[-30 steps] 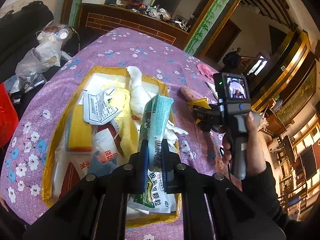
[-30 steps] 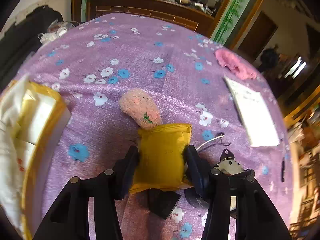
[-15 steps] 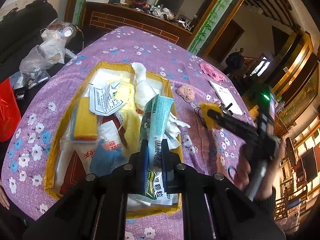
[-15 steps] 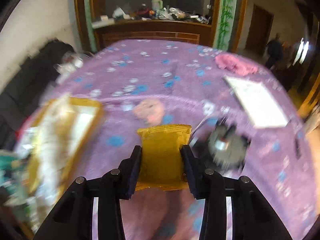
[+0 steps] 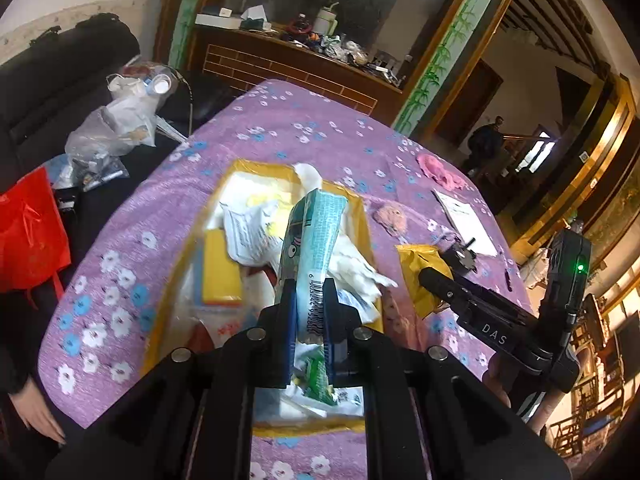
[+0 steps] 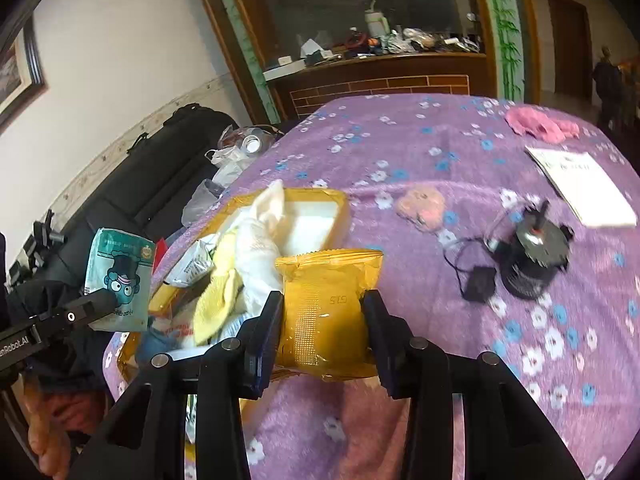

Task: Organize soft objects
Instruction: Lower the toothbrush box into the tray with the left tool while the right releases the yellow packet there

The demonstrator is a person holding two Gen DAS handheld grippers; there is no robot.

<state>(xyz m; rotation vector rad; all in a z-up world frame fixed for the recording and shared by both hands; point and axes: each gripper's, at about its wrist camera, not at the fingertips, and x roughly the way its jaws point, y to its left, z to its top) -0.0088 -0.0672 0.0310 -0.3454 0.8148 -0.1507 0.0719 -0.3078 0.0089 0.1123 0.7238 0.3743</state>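
Left gripper (image 5: 308,312): closed on a teal packet (image 5: 314,236) with a barcode, held upright above the yellow box (image 5: 362,216).
Right gripper (image 6: 324,320): clamped on a yellow packet (image 6: 328,300), one finger on each side, raised over the near right corner of the box; from the left wrist view it sits just right of the box.
Yellow box: open on the purple flowered tablecloth (image 6: 400,152), holding white cloth (image 6: 260,240), pale yellow cloth (image 6: 218,304), a crumpled printed sheet (image 5: 248,232) and a yellow-orange pad (image 5: 220,276).
Beside the box: a pink fuzzy thing (image 6: 422,208) lies on the cloth to the right, apart from the box.
Further right: a small black device (image 6: 532,256) with a cord, then a white booklet (image 6: 584,188).
Far edge: a crumpled pink cloth (image 6: 540,124) near the table's rim.
Beyond the table: a wooden counter (image 6: 380,76) crowded with clutter.
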